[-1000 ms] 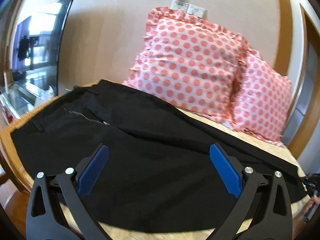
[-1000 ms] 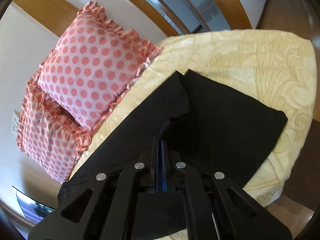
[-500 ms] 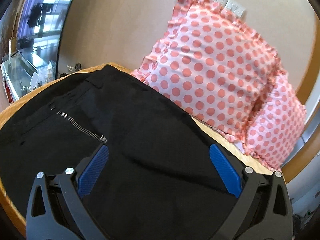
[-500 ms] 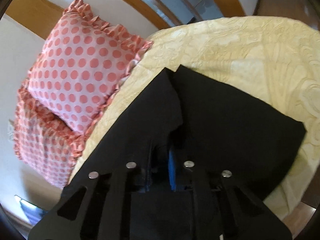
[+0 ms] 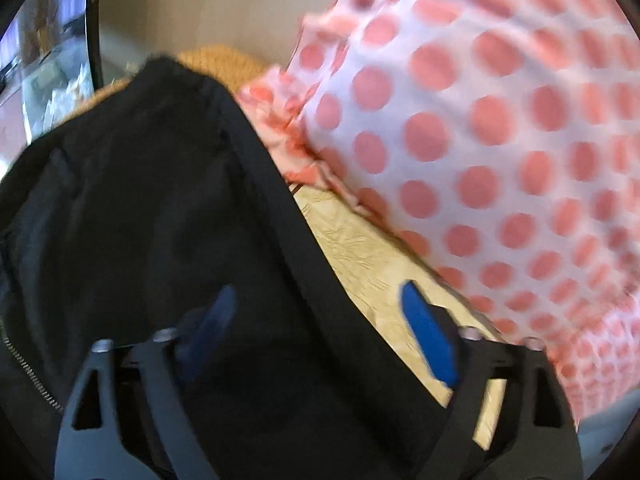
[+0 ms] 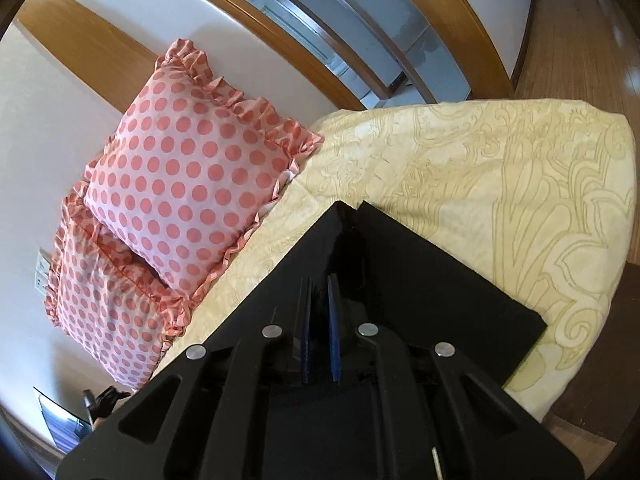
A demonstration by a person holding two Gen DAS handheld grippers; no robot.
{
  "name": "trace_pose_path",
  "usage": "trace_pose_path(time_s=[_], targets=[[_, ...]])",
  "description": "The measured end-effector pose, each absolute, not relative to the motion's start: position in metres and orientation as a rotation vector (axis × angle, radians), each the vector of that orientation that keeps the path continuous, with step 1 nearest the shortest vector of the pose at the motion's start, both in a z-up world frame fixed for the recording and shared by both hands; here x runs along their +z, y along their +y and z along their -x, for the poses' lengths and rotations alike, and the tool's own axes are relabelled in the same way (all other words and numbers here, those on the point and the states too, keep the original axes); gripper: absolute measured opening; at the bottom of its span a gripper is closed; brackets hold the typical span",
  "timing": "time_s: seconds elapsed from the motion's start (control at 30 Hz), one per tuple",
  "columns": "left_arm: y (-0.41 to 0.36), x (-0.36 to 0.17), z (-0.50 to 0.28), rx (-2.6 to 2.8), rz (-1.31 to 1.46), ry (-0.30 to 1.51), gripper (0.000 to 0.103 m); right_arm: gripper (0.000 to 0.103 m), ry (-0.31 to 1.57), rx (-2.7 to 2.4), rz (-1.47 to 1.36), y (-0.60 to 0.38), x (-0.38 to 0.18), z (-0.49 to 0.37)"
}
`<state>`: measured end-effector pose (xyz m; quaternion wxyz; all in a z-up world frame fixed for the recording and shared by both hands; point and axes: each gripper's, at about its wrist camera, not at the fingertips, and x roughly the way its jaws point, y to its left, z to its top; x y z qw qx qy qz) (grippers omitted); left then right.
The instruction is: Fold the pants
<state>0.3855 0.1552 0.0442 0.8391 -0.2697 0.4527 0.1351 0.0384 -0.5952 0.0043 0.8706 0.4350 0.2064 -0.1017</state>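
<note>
Black pants [image 5: 152, 208] lie on the bed, waist end with zipper [image 5: 28, 376] at the left of the left wrist view. My left gripper [image 5: 320, 312] is open, straddling the far edge of the pants; its right blue pad [image 5: 428, 340] is over the bedspread, and the left pad [image 5: 212, 324] is over the cloth. The view is blurred. In the right wrist view the leg ends [image 6: 432, 280] lie flat on the bedspread. My right gripper [image 6: 319, 292] has its pads slightly apart over a raised fold of the leg; whether it grips the cloth is unclear.
Two pink polka-dot pillows [image 6: 188, 176] lean on the wall behind the pants; one pillow [image 5: 500, 152] is close to my left gripper. The yellow patterned bedspread [image 6: 520, 184] reaches the bed edge at right, with wood floor [image 6: 572, 40] beyond. A TV [image 5: 44, 52] stands at left.
My left gripper has moved forward and right toward the far edge of the pants, close to the pillow. My right gripper's pads have parted slightly and the lifted leg fold has settled lower.
</note>
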Motion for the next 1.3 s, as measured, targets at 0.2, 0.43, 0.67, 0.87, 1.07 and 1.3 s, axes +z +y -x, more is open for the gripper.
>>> trace_pose_path(time_s=[0.2,0.43,0.67,0.87,1.07,1.3], targets=[[0.172,0.057,-0.344,0.209,0.603,0.893,0.008,0.008,0.436,-0.224,-0.887,-0.596,0.004,-0.044],[0.186,0.096,-0.145,0.148,0.579,0.659,0.011,0.008,0.399,-0.251,-0.882,-0.611,0.009,-0.035],[0.191,0.018,-0.03,0.241,0.67,0.771,0.012,0.008,0.418,-0.29,-0.924,-0.627,-0.004,-0.023],[0.188,0.017,-0.012,0.246,0.666,0.713,0.018,0.009,0.509,-0.292,-0.934,-0.626,-0.015,-0.022],[0.186,0.017,-0.013,0.227,0.661,0.712,0.025,0.055,0.547,-0.302,-0.927,-0.618,-0.013,-0.008],[0.186,0.017,-0.012,0.216,0.664,0.707,0.03,0.004,0.613,-0.262,-0.831,-0.597,-0.024,-0.028]])
